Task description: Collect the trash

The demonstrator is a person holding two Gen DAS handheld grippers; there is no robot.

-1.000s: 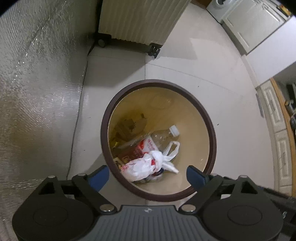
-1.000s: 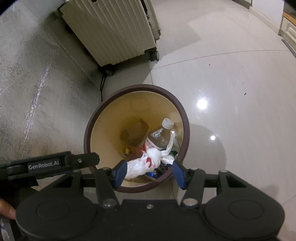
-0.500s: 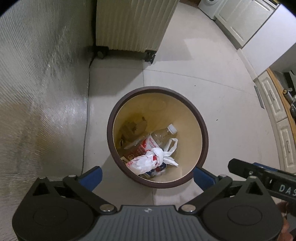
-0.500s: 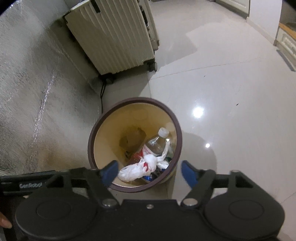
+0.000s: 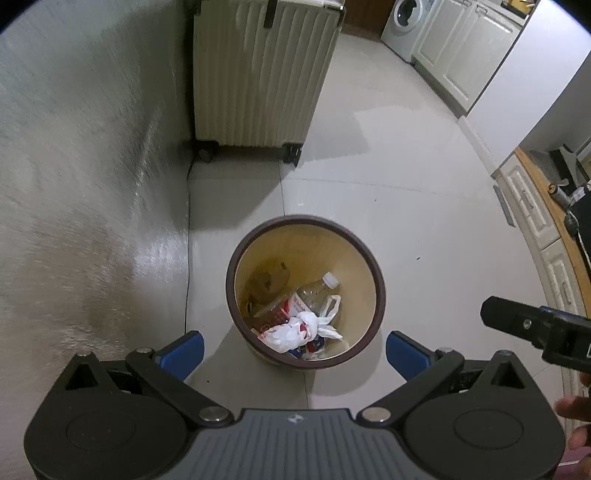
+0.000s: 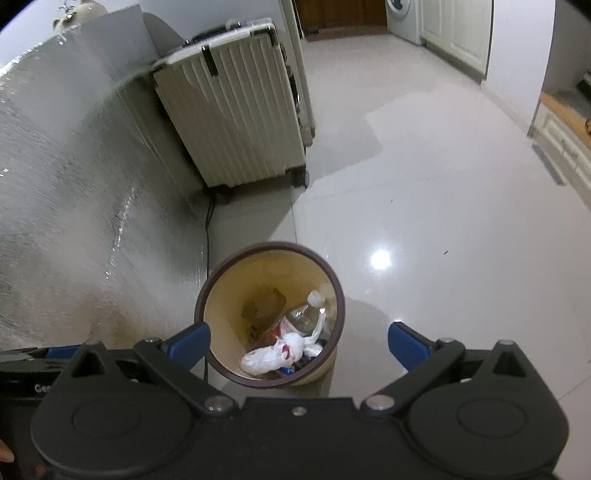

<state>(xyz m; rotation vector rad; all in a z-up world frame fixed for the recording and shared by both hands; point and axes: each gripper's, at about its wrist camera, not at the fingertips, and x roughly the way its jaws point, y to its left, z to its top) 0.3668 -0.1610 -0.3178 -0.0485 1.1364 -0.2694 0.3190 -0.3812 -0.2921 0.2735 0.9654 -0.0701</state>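
Below both spread grippers (image 5: 294,353) (image 6: 299,345), trash bin (image 5: 376,280).

Dim indoor light; a ceiling lamp glares off the glossy floor (image 6: 380,260), fisheye bending and darkening the edges.

Ahead of me, at the top centre of the frame, a cream ribbed suitcase (image 5: 258,74) stands upright on black wheels against a silvery textured wall (image 5: 81,177) filling the left side. A thin dark cable (image 5: 187,258) runs down the pale tiled floor (image 5: 424,229). At upper right: a washing machine (image 5: 402,22) beside white cabinets (image 5: 465,48).
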